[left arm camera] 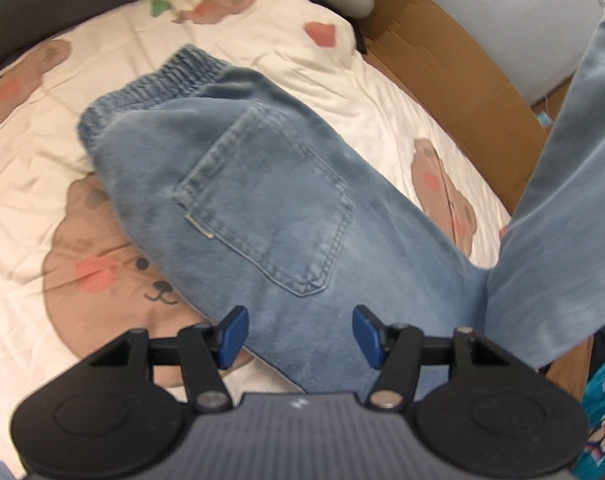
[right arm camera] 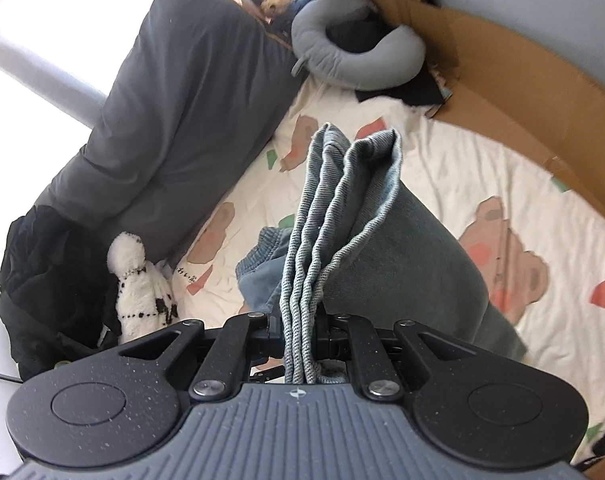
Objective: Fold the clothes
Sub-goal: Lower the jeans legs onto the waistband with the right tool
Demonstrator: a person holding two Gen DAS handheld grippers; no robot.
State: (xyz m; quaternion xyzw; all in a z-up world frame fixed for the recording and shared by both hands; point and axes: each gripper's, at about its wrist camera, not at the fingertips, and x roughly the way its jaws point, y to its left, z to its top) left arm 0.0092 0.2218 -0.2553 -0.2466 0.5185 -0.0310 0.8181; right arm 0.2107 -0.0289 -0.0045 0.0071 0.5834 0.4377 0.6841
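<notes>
Just ahead of your left gripper (left arm camera: 300, 336), the blue jeans (left arm camera: 270, 200) lie on the bear-print sheet (left arm camera: 34, 184), back pocket (left arm camera: 266, 208) facing up and the ribbed elastic waistband (left arm camera: 150, 84) at the far end from you. Your left gripper's blue-padded fingers (left arm camera: 234, 334) stand wide apart, one on each side of the denim below the pocket, gripping nothing; whether the pads touch the cloth you cannot tell. To the right of that gripper, the leg of the jeans (left arm camera: 562, 216) rises steeply off the sheet and runs up out of view.

Your right gripper (right arm camera: 300, 334) is clamped on that lifted end: several stacked layers of denim hem (right arm camera: 302, 280) pass straight between its closed fingers and stand up in front of the camera. From the clamped hem the rest of the leg drops away to the right of the gripper, and the waistband shows on the sheet just beyond and left of the fingers.

Farther ahead and to the left of your right gripper a dark grey quilt (right arm camera: 174, 112) lies along the sheet, with a white plush toy (right arm camera: 138, 284) and a black garment (right arm camera: 50, 280) at its near end. Far ahead sits a grey neck pillow (right arm camera: 354, 60), and brown cardboard (right arm camera: 522, 92) runs along the right side.
</notes>
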